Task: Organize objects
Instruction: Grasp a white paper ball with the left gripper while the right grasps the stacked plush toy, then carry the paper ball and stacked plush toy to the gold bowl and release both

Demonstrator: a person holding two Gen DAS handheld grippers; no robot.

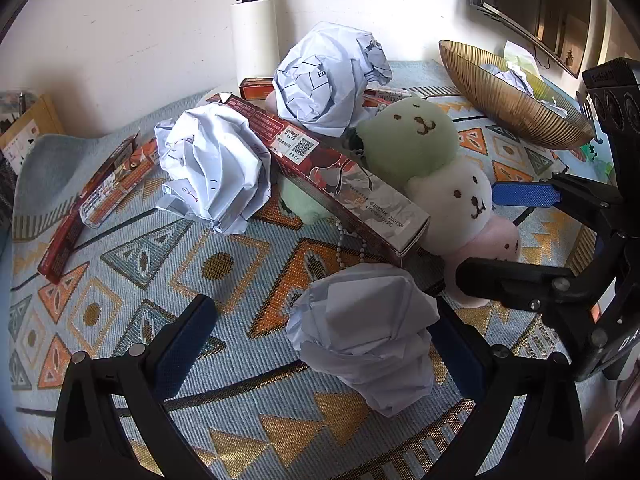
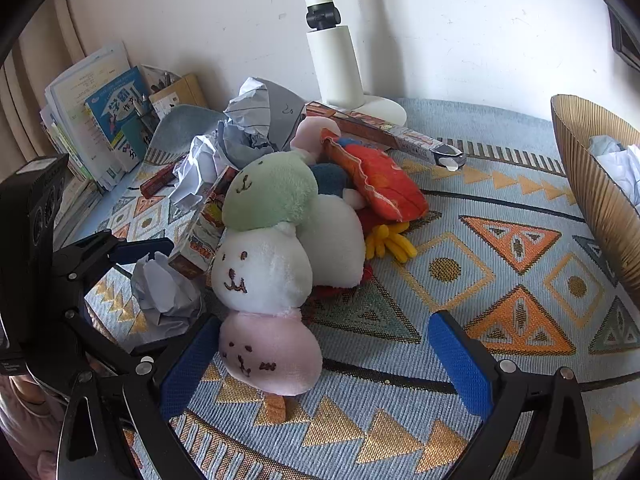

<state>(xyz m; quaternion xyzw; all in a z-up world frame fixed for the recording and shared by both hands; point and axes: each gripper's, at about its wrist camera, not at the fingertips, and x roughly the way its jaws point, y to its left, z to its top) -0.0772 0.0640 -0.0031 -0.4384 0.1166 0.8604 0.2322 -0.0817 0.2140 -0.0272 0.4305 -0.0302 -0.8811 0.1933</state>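
Patterned cloth — pale blue weave with orange, gold and grey triangles, covering the table. White wall behind. White lamp post with black collar, on a round base at the cloth's far edge. Books leaning upright at far left, beside a curtain. Dark-framed screen — mounted on wall, upper right.

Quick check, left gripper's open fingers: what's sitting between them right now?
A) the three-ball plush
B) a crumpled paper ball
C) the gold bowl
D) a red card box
B: the left gripper is open with a crumpled paper ball between its fingers, not clamped; the plush, red box and gold bowl lie farther off.
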